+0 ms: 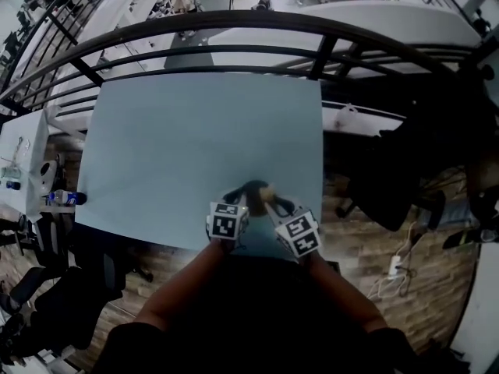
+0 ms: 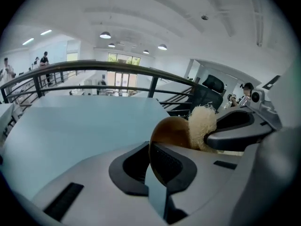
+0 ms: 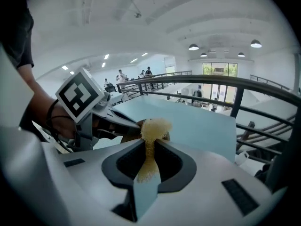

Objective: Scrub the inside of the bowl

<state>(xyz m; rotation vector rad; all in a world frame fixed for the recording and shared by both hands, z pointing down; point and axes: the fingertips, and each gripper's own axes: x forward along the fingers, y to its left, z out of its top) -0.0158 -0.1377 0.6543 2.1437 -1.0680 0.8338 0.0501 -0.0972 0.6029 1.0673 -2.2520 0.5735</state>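
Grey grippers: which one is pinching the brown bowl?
The left gripper, shut on the round brown bowl at its rim; the right gripper clamps a pale yellow fibrous scrubber.

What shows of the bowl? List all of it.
The bowl is brown, smooth and thin-walled, wooden by its look. It is tipped on edge, its rim pinched in the shut left gripper, its hollow turned toward the right gripper. A pale fibrous scrubber, clamped in that gripper, rests against the hollow. The head view places it over the near edge of the light blue table.
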